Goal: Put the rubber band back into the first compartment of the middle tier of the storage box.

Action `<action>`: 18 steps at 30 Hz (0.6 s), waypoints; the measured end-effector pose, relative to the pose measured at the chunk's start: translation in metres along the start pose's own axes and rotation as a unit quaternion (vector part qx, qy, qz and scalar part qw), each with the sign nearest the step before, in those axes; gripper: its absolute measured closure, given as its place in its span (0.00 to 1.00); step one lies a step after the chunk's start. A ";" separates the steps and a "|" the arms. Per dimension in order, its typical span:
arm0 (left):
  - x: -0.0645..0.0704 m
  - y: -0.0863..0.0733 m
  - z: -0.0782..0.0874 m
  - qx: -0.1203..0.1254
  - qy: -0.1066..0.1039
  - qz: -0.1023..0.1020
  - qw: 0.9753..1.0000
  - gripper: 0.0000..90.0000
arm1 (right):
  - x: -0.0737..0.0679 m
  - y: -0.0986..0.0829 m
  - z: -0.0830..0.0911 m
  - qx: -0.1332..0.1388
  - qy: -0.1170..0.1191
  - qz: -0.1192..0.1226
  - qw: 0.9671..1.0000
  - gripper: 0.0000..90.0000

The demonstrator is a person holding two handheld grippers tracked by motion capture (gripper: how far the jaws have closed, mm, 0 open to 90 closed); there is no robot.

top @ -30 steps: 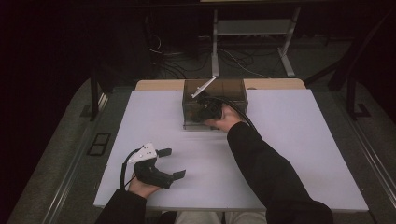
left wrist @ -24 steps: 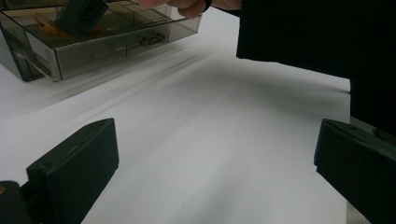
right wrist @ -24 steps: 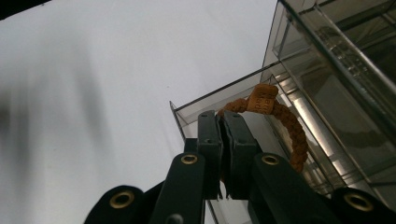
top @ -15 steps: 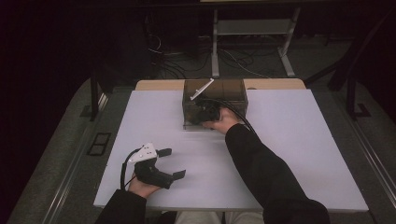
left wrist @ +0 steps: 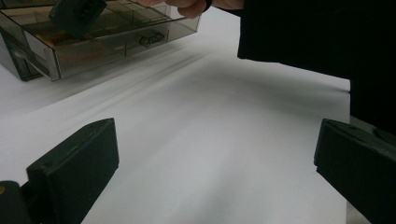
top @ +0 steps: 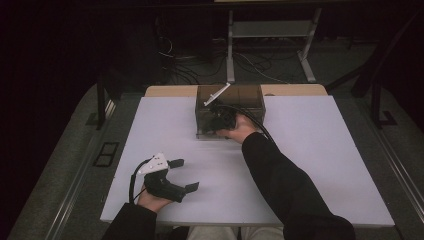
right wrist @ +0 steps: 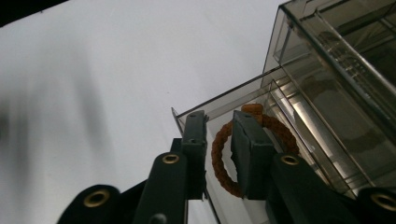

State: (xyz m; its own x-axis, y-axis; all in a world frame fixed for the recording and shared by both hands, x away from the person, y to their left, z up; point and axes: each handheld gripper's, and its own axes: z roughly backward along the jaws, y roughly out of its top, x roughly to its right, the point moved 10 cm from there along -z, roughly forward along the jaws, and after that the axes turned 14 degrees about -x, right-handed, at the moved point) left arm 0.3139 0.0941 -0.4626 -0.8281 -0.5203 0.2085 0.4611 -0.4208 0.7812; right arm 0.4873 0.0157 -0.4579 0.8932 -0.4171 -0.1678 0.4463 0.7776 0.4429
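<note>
At the far middle of the white worktop (top: 320, 165) stands a smoky clear organizer box (top: 250, 97) with small drawers. Reaching into its near left corner, the right gripper (top: 218, 120), held by the right hand (top: 241, 129) in a dark sleeve. Seen in the right gripper view, its fingers (right wrist: 250, 144) nearly closed over the front wall of a pulled-out drawer (right wrist: 219, 105), one finger outside the wall, the other inside. Inside this drawer, an orange braided ring (right wrist: 222, 170), looped around the inner finger; cannot tell if really pinched. Near the front left edge of the worktop rests the left gripper (top: 181, 175), well apart from the box, fingers (left wrist: 77, 161) spread wide, grasping nothing, only bare worktop between them.
</note>
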 end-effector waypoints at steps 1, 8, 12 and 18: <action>0.000 0.000 0.000 0.000 0.000 -0.001 1.000 0.00 | -0.001 0.000 0.002 0.001 0.000 0.000 1.000 0.78; 0.000 0.000 0.000 0.000 0.001 -0.001 1.000 0.00 | -0.010 -0.002 0.020 0.011 -0.018 0.003 1.000 0.59; 0.000 0.000 0.000 0.000 0.001 -0.001 1.000 0.00 | -0.012 -0.007 0.032 0.013 -0.023 -0.005 1.000 0.46; -0.001 0.000 0.000 -0.002 0.003 -0.003 1.000 0.00 | -0.016 -0.015 0.051 0.027 -0.034 -0.010 0.999 0.30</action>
State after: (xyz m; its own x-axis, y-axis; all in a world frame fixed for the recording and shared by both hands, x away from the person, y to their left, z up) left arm 0.3145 0.0947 -0.4631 -0.8288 -0.5221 0.2012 0.4582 -0.4270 0.7796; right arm 0.4633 -0.0131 -0.4167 0.8780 -0.4641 -0.1172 0.4580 0.7435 0.4872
